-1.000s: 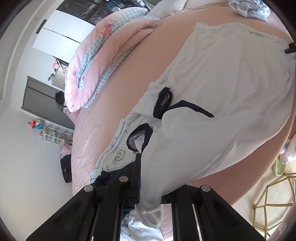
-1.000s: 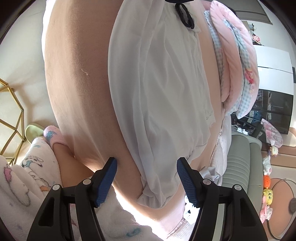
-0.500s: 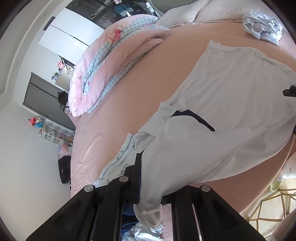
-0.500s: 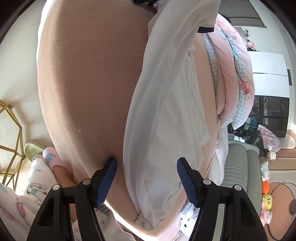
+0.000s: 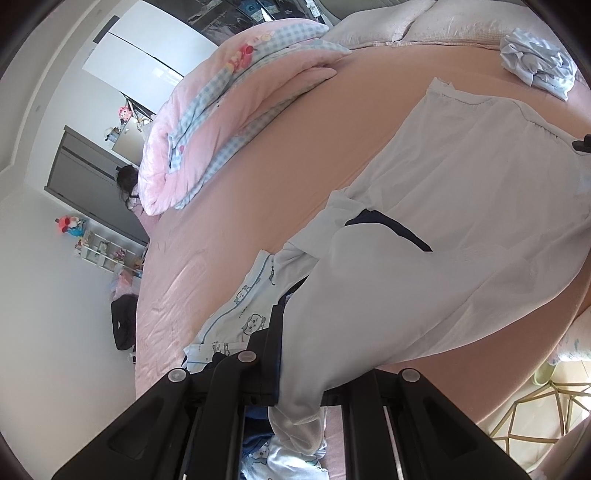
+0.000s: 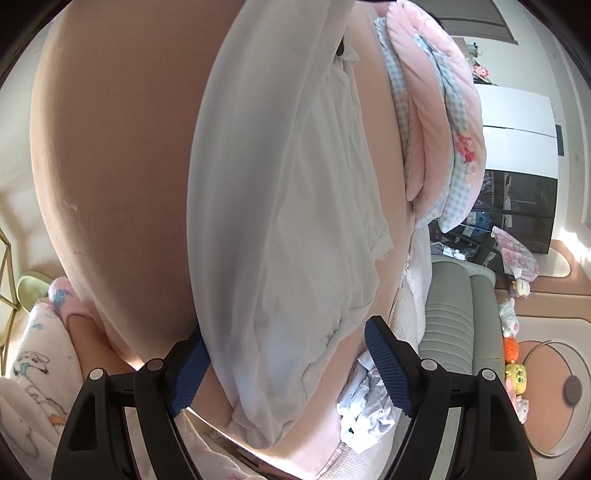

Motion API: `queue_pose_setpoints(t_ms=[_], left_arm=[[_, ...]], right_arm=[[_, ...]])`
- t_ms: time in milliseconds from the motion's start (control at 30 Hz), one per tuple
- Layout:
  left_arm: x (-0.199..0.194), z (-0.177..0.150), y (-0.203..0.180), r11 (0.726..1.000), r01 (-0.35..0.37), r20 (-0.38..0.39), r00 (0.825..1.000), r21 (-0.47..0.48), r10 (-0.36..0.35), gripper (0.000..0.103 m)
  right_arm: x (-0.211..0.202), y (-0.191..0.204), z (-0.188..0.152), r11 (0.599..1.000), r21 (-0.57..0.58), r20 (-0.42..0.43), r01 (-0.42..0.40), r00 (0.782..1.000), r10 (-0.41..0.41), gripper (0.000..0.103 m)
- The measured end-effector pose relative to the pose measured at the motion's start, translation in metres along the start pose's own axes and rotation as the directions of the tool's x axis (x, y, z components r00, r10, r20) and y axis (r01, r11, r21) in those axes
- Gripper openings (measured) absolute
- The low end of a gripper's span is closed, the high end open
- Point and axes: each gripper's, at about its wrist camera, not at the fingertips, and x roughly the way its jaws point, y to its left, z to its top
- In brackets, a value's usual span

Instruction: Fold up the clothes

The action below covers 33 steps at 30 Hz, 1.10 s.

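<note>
A white garment with navy trim (image 5: pixel 461 236) lies spread on the pink bed (image 5: pixel 280 184), one side folded over itself. My left gripper (image 5: pixel 299 369) is shut on the garment's near end, and the cloth hangs down between its black fingers. In the right wrist view the same white garment (image 6: pixel 280 206) runs as a long doubled band down the bed. My right gripper (image 6: pixel 288 365) is open, with its blue pads (image 6: pixel 388 365) on either side of the cloth's end. The left pad is partly hidden behind the fabric.
A rolled pink checked quilt (image 5: pixel 236 122) lies along the bed's far side, with pillows (image 5: pixel 424 22) beyond. A crumpled pale blue garment (image 5: pixel 535 66) and a pile of printed clothes (image 5: pixel 243 317) also rest on the bed. A gold wire frame (image 5: pixel 535 417) and a grey sofa (image 6: pixel 454 325) stand nearby.
The left gripper has drawn the held side of the garment further across, covering the navy collar loop. In the right view the folded cloth has slid in between the open fingers.
</note>
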Motion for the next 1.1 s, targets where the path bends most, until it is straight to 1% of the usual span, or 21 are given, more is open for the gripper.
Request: queue_pose_setpoints(t_ms=[233, 333, 433, 633, 667, 700, 833, 933, 1000, 1033, 1067, 1100], left_arm=[[0.002, -0.004, -0.002, 1.000, -0.004, -0.010, 1.000, 0.010, 0.004, 0.009], [0.003, -0.008, -0.007, 0.999, -0.011, -0.016, 1.000, 0.032, 0.011, 0.009], [0.005, -0.013, -0.014, 0.997, -0.032, -0.029, 0.999, 0.068, 0.034, 0.010], [0.010, -0.022, -0.023, 0.995, -0.029, -0.059, 0.998, 0.092, 0.035, 0.010], [0.010, -0.024, -0.024, 0.995, -0.028, -0.064, 0.997, 0.094, 0.035, 0.011], [0.011, -0.025, -0.026, 0.995, -0.028, -0.070, 0.997, 0.097, 0.035, 0.011], [0.014, -0.031, -0.031, 0.994, -0.025, -0.090, 0.995, 0.108, 0.035, 0.011], [0.016, -0.035, -0.036, 0.992, -0.028, -0.103, 0.994, 0.125, 0.042, 0.011], [0.018, -0.037, -0.041, 0.990, -0.034, -0.110, 0.993, 0.140, 0.050, 0.011], [0.018, -0.038, -0.042, 0.989, -0.034, -0.113, 0.992, 0.145, 0.051, 0.011], [0.018, -0.039, -0.044, 0.989, -0.033, -0.115, 0.992, 0.147, 0.050, 0.011], [0.018, -0.040, -0.045, 0.988, -0.031, -0.117, 0.992, 0.149, 0.049, 0.011]], right_arm=[[0.012, 0.004, -0.020, 0.996, -0.086, -0.052, 0.036, 0.998, -0.040, 0.080], [0.020, 0.005, -0.029, 0.993, -0.111, -0.076, 0.051, 0.995, -0.059, 0.080], [0.023, 0.005, -0.034, 0.992, -0.114, -0.074, 0.053, 0.995, -0.062, 0.080], [0.025, 0.005, -0.035, 0.995, -0.096, -0.074, 0.033, 0.996, -0.040, 0.079], [0.025, 0.005, -0.035, 0.996, -0.091, -0.075, 0.017, 0.997, -0.024, 0.075], [0.024, 0.005, -0.036, 0.996, -0.087, -0.075, 0.000, 0.997, -0.007, 0.067], [0.022, 0.006, -0.040, 0.996, -0.074, -0.074, -0.044, 0.996, 0.039, 0.058], [0.021, 0.005, -0.041, 0.996, -0.054, -0.075, -0.074, 0.995, 0.070, 0.047], [0.021, 0.002, -0.041, 0.996, -0.036, -0.072, -0.078, 0.995, 0.075, 0.032], [0.021, 0.000, -0.041, 0.997, -0.023, -0.069, -0.068, 0.995, 0.066, 0.027], [0.021, -0.004, -0.042, 0.998, -0.004, -0.066, -0.064, 0.996, 0.063, 0.017], [0.022, -0.007, -0.042, 0.998, 0.014, -0.064, -0.060, 0.996, 0.061, 0.013]])
